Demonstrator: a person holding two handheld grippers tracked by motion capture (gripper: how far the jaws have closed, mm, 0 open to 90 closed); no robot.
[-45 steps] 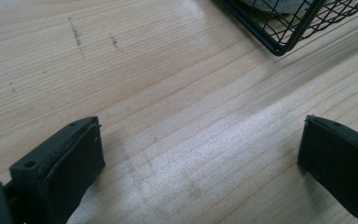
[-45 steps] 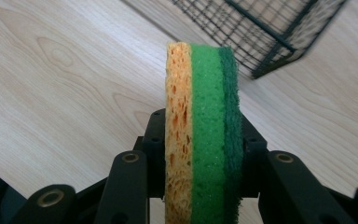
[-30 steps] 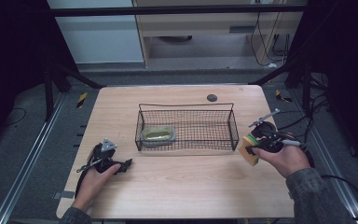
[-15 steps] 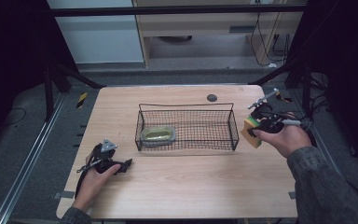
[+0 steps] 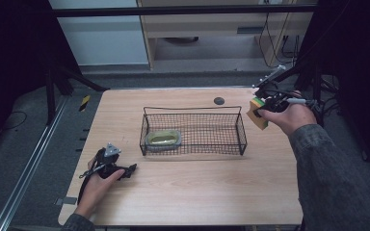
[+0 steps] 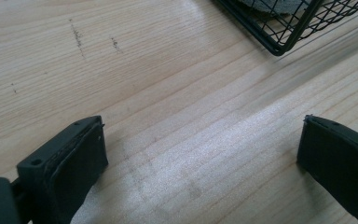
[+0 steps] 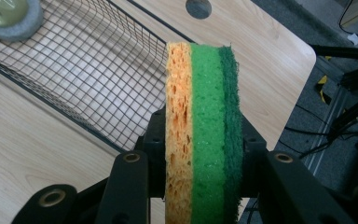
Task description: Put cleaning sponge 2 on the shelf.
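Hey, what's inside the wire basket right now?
One thing lies in the wire basket: a pale green pad with a grey rim, at its left end. The rest of the mesh floor looks bare. What's beneath the pad is covered.

A light wooden table (image 5: 197,192) was set on a grey floor (image 5: 24,144), with a metal rail (image 5: 26,178) laid along its left. Behind it, a pale panel (image 5: 96,33) and a wooden cabinet (image 5: 212,29) were seen. Dark frame bars (image 5: 173,10) crossed above; cables (image 5: 274,38), perhaps power leads, hung at right.
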